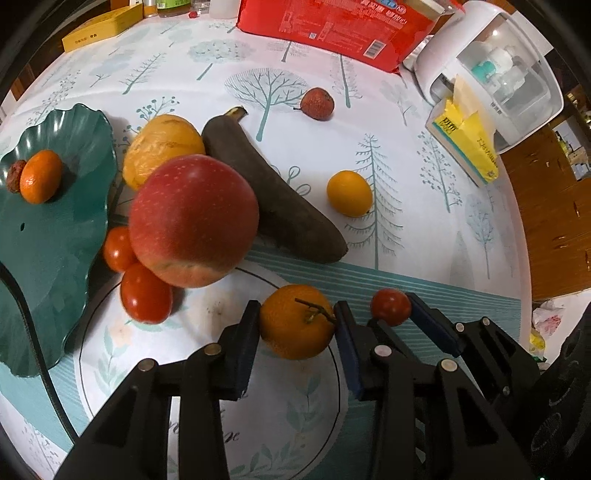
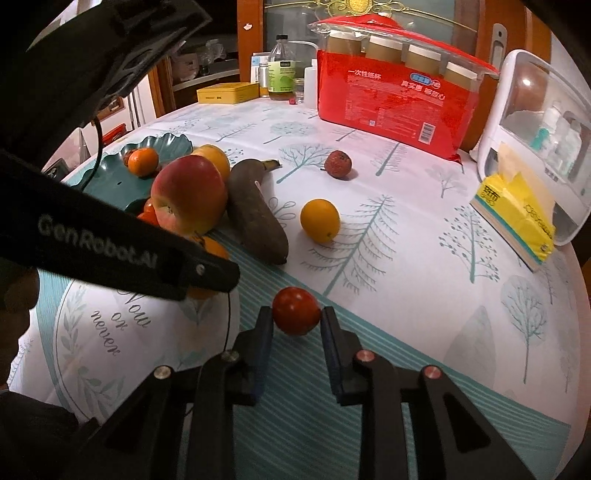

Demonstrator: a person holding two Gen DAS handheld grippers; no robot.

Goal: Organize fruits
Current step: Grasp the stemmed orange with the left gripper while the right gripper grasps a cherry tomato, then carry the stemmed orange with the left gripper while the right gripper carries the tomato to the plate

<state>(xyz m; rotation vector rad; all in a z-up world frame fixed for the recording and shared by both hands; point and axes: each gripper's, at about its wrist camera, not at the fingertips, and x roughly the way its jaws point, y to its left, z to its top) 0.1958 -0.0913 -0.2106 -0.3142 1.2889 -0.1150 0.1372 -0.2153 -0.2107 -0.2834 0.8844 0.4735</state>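
My left gripper [image 1: 297, 323] is shut on a stemmed tangerine [image 1: 297, 322] low on the tablecloth. My right gripper [image 2: 296, 319] is shut on a small red tomato [image 2: 296, 311], which also shows in the left wrist view [image 1: 390, 306]. A green leaf-shaped plate [image 1: 55, 236] at the left holds a small tangerine [image 1: 40, 176] and a dark red fruit [image 1: 14, 175]. A big red apple [image 1: 194, 220], two tomatoes [image 1: 146, 293], a yellow-orange fruit [image 1: 162, 147] and a blackened banana [image 1: 273, 195] lie beside the plate.
A yellow citrus [image 1: 349, 192] and a red lychee-like fruit [image 1: 317, 103] lie further out. A red cup package [image 1: 332, 26], a white box [image 1: 495, 70], a yellow tissue pack [image 1: 465, 144] and a yellow tin [image 1: 103, 26] line the table's far side.
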